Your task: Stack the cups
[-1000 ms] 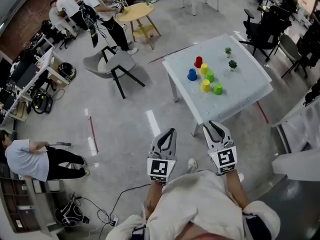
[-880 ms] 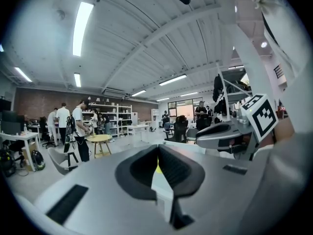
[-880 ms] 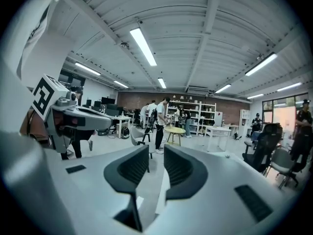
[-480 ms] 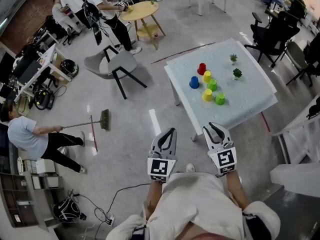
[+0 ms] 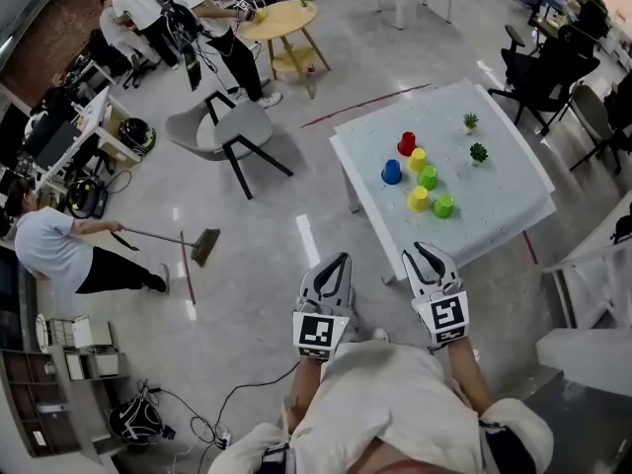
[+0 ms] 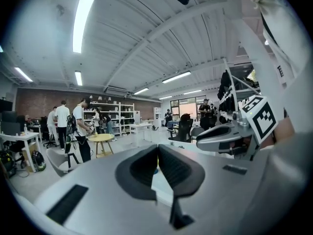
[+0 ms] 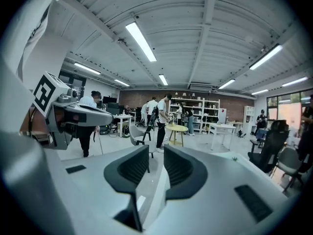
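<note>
Several cups stand in a cluster on the white table (image 5: 494,200): a red cup (image 5: 406,143), a blue cup (image 5: 391,171), two yellow cups (image 5: 418,159) (image 5: 419,197) and two green cups (image 5: 428,177) (image 5: 443,205). Both grippers hover over the floor short of the table's near edge, well apart from the cups. My left gripper (image 5: 342,259) (image 6: 157,147) is shut and empty. So is my right gripper (image 5: 416,250) (image 7: 156,151), its jaws nearly touching. The cups are hidden behind the jaws in both gripper views.
Two small potted plants (image 5: 471,121) (image 5: 479,152) stand behind the cups. A grey chair (image 5: 222,126) and a round yellow table (image 5: 275,23) are at the far left. A person (image 5: 54,250) sweeps with a broom (image 5: 202,245). Black office chairs (image 5: 548,62) are at the right.
The table and cups have drawn nearer and slid lower right in the head view. The person with the broom has come in at the left. Both grippers stay shut.
</note>
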Demonstrator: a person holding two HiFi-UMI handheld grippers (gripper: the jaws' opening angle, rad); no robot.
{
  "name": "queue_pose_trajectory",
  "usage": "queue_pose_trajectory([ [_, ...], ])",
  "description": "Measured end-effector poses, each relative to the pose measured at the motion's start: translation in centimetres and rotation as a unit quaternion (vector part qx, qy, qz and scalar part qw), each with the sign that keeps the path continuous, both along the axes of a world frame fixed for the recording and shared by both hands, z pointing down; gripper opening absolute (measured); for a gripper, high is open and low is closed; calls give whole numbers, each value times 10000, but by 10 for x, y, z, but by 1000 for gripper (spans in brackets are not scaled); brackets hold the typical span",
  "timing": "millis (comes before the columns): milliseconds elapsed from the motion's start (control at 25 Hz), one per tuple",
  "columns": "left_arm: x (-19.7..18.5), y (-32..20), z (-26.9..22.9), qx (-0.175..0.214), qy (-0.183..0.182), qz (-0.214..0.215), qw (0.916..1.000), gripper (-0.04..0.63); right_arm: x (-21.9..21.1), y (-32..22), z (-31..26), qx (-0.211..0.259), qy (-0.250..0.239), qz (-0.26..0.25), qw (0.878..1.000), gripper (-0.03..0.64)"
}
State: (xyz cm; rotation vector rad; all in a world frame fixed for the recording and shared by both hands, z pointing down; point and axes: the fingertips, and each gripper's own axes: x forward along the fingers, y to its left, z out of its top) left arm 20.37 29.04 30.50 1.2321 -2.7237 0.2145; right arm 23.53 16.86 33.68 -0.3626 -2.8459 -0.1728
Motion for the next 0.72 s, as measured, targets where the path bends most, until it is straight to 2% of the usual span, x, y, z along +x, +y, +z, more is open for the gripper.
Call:
queue_pose_trajectory([
  [320,-69,-7,5,-7,7,616,9981,15,-59,-5,1,33,-25,605,9982,92],
  [720,-142,-14,2,27,-9,1359,9907,15,-120,1,-4,70,-12,1231,9924,92],
])
